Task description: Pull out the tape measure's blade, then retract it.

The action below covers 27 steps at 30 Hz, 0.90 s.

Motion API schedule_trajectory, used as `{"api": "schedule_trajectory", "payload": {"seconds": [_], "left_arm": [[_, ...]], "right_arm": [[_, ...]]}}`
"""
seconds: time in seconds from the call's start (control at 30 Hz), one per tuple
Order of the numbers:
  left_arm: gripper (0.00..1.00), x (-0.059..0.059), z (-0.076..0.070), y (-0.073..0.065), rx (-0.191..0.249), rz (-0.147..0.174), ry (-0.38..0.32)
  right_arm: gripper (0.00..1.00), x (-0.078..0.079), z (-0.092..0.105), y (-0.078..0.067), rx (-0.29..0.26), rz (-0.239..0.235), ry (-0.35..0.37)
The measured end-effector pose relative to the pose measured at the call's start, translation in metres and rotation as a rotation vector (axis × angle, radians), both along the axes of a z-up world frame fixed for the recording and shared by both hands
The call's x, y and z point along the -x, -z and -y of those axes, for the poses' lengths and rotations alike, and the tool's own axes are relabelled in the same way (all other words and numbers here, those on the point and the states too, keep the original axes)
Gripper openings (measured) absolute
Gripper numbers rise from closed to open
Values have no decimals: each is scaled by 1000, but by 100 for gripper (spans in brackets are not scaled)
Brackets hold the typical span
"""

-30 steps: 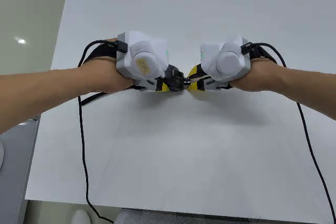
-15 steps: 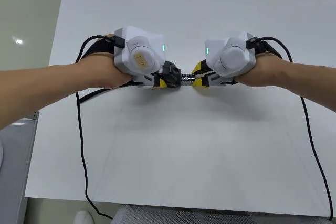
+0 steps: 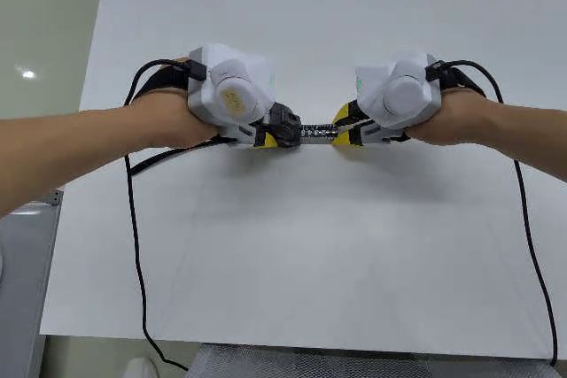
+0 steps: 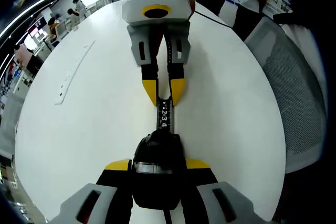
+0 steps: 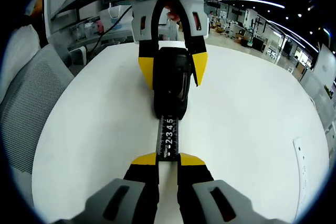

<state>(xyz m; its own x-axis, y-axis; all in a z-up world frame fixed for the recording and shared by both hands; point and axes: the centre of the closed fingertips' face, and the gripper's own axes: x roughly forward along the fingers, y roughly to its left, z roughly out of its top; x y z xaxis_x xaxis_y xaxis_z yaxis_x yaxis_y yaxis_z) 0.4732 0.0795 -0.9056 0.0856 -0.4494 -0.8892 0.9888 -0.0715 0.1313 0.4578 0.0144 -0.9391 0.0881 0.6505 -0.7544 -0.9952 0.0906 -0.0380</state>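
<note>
One tape measure here, held low over the white counter. Two tools on it: the left tool is clamped around the black case, and the right tool is pinching the blade tip, with a short stretch pulled out between them.

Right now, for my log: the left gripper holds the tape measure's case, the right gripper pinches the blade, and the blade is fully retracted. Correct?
No: the blade is pulled out a short way, its numbers showing between the case and the right gripper in the right gripper view. The rest holds.
</note>
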Motion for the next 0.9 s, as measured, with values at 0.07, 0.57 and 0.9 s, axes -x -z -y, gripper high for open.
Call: {"api": "schedule_trajectory", "payload": {"seconds": [0.07, 0.57, 0.9], "left_arm": [[32, 0, 0, 0, 0, -1, -1], [32, 0, 0, 0, -5, -3, -2], [32, 0, 0, 0, -7, -3, -2]], "right_arm": [[11, 1, 3, -2, 2, 0, 1], [11, 6, 27, -3, 21, -5, 20], [11, 7, 44, -4, 28, -4, 34]]}}
